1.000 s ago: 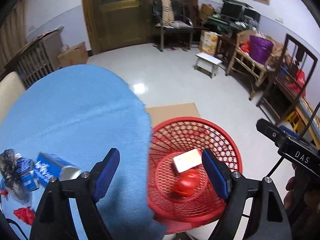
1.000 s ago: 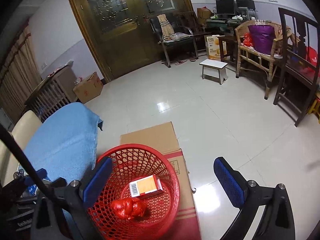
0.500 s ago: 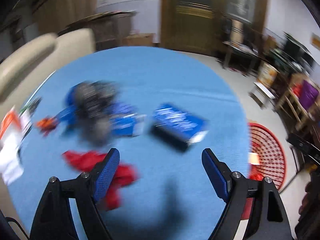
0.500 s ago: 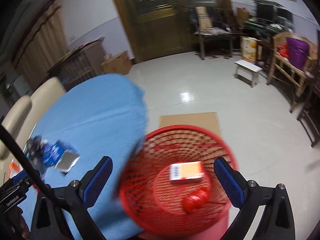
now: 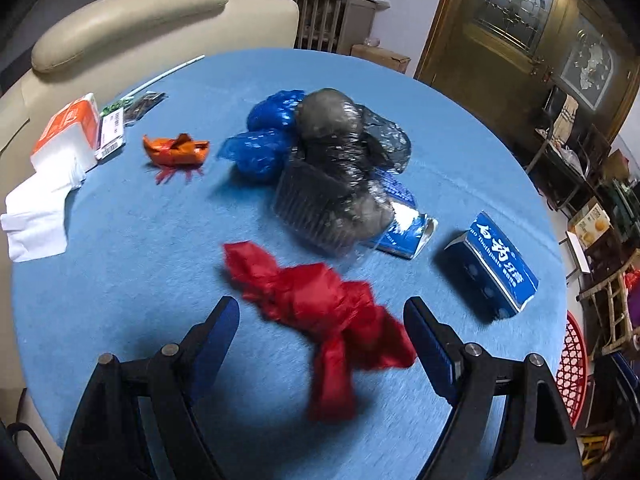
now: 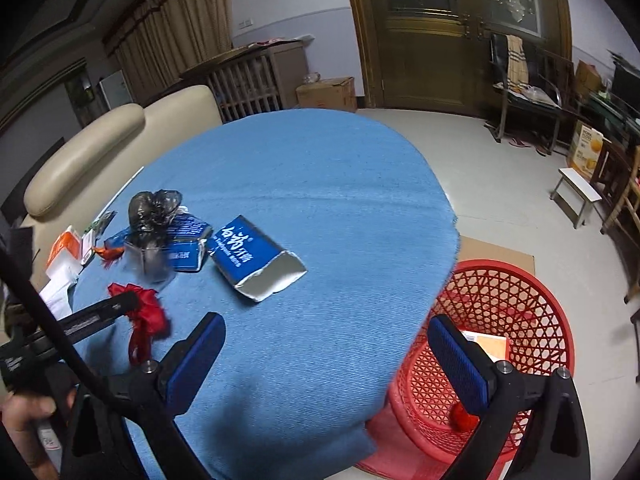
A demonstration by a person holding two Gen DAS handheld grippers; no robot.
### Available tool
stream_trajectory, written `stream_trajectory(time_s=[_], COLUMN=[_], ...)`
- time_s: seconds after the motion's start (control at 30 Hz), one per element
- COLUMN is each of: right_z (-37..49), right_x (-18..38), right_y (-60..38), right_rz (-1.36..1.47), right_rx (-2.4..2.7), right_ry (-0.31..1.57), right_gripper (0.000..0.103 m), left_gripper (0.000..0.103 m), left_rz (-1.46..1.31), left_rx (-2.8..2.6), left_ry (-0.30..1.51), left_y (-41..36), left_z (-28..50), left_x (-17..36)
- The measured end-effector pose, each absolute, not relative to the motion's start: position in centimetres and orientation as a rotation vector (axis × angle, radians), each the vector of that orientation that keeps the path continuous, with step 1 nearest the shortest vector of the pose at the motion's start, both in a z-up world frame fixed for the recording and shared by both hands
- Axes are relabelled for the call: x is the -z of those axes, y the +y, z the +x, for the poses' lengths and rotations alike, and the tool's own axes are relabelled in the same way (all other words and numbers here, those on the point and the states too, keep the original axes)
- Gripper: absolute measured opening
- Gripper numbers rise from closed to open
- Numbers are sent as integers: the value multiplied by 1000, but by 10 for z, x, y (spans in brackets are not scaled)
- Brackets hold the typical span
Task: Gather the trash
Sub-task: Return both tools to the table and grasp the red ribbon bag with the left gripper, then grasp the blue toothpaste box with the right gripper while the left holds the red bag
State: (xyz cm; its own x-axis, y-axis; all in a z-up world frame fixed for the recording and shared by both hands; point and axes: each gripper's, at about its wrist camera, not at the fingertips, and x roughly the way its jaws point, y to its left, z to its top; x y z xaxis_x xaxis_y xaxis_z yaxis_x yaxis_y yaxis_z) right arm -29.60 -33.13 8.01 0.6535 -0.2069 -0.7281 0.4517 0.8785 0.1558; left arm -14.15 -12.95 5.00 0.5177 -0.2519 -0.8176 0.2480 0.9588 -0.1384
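Observation:
My left gripper (image 5: 322,340) is open and points down at the blue table (image 5: 120,280). A crumpled red plastic bag (image 5: 316,304) lies just ahead of its fingertips, partly between them, with no pad touching it. Beyond sit a black bag on a clear tray (image 5: 332,168), blue bags (image 5: 268,140), an orange wrapper (image 5: 176,148) and a blue toothpaste box (image 5: 496,264). My right gripper (image 6: 328,360) is open and empty over the table's near edge (image 6: 400,360). The red basket (image 6: 520,292) on the floor holds an orange box (image 6: 486,346) and a red ball (image 6: 462,414).
A tissue pack (image 5: 68,132) and loose white tissues (image 5: 36,216) lie at the table's left side. A cream sofa (image 5: 140,12) stands behind. The basket rests on flat cardboard (image 6: 496,252). A stool (image 6: 580,192) and chairs line the room's right side.
Both views swung left, from the red basket to the table. The left gripper has come over the trash pile and the red bag now lies at its fingertips. Both grippers stayed open.

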Motion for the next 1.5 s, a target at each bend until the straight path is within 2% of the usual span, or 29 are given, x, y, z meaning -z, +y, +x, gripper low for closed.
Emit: stream_trajectory(time_s=[0.23,0.3,0.33,0.47,0.93,1.17,1.2,1.23,1.5], right_z=[-285,-279,-273,-254,-172,-144,-144,-144,-172], right_x=[-77,-77,-76,-74,-57,-25,-23,-21,-37], right_y=[-336,-335,-334,-329,-311,-316,-318,-319,-324], right_rz=[316,297,284,246,85,84,97,118,208], right_rx=[378,365,357,316,155,111,109,110,129], right_ry=[805,812,816,828,882,992,999,1006,960], right_gripper=[102,102,102,102,102,102,92,71,70], left_gripper=[84,61,57,50,50,50,50,50,50], left_rz=[64,26,18,8,35,54,57,58,67], left_rx=[254,281,291,340,331,339,342,345,370], left_ry=[995,993,1005,1000,1008,1006,1006,1005,976], left_y=[-148,-140,-137,-123,-98,-99,-100,-100,-107], left_z=[-134,-134,-133,-134,-138,-135,-135,-136,-146], left_x=[-36,-33,-31,-33,-33,-31,-31,-32,-43])
